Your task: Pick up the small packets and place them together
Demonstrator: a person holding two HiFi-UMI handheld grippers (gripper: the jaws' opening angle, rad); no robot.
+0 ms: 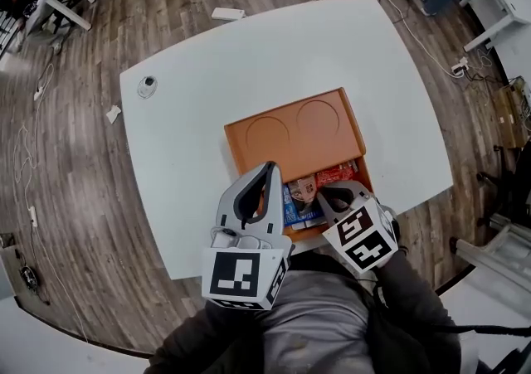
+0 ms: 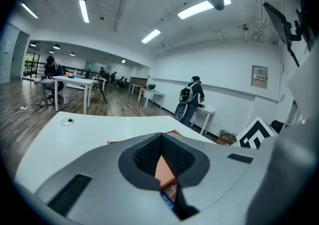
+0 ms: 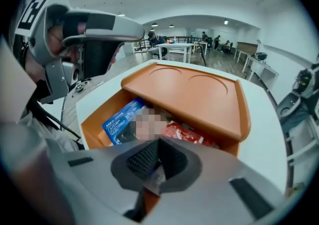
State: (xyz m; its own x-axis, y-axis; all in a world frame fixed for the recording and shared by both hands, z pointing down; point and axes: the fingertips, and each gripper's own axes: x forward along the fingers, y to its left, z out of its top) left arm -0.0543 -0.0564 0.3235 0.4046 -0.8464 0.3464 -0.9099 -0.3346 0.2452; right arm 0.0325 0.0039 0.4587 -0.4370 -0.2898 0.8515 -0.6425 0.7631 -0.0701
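Box: orange box (image 3: 92, 125) on a white table (image 1: 199, 82), its lid (image 1: 294, 125) over the far half.
Packets: blue packet (image 1: 295, 203) and red packet (image 1: 336, 173) lie inside the box's open near half.
Left gripper (image 1: 270, 167): jaws pressed together, empty, over the box's near left edge.
Right gripper (image 1: 325, 194): jaws pressed together inside the box's near right; a pale printed piece (image 3: 157, 176) shows behind the tips, pinched or not I cannot tell.

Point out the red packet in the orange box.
The red packet lies rightmost in the right gripper view, by the orange tray's edge; the blue packet lies leftmost.
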